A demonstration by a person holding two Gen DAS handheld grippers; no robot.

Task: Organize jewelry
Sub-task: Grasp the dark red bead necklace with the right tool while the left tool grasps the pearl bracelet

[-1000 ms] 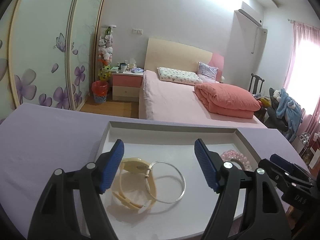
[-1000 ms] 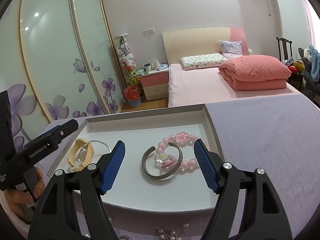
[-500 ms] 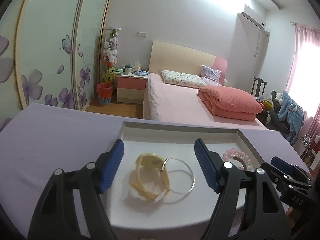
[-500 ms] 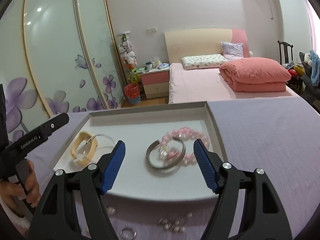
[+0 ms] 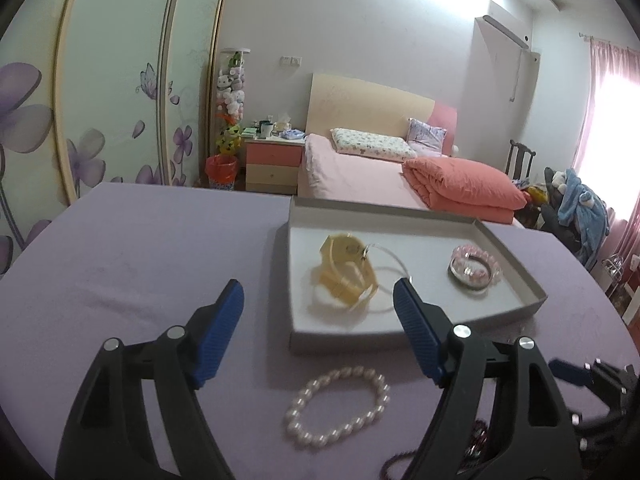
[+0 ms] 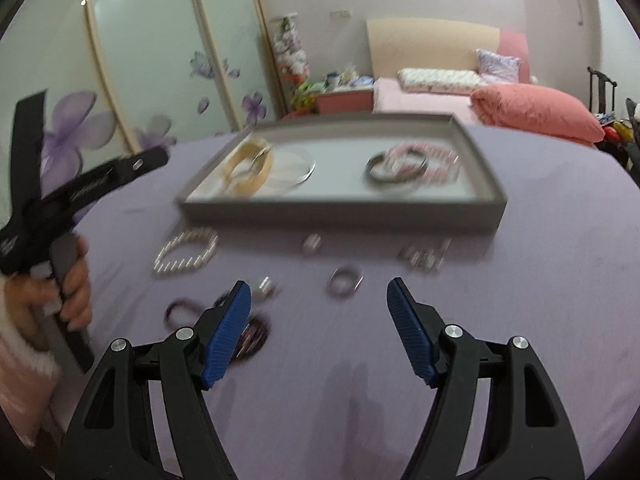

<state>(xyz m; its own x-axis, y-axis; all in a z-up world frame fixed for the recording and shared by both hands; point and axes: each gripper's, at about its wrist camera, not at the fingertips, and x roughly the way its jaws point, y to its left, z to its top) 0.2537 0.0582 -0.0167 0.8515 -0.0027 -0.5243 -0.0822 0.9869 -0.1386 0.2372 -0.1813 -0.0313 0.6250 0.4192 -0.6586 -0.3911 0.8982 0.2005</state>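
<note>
A grey tray (image 5: 416,330) (image 6: 340,210) sits on the purple table. It holds a cream bangle (image 5: 348,272) (image 6: 248,170), a thin silver hoop (image 5: 394,276) (image 6: 298,168), a silver cuff (image 6: 396,170) and a pink bead bracelet (image 5: 476,266) (image 6: 438,160). A white pearl bracelet (image 5: 338,408) (image 6: 186,252) lies in front of the tray. My left gripper (image 5: 320,320) is open and empty above it. My right gripper (image 6: 318,310) is open and empty above small rings (image 6: 344,280) and dark bracelets (image 6: 248,332).
More small silver pieces (image 6: 424,256) and a ring (image 6: 312,242) lie before the tray. Dark beads (image 5: 476,440) lie at the left view's bottom right. The left gripper's body and the hand (image 6: 72,280) show in the right wrist view. A bed (image 5: 360,176) stands behind the table.
Both grippers have pulled back and up from the tray. The loose jewelry on the table in front of the tray has come into view. Both stay open.
</note>
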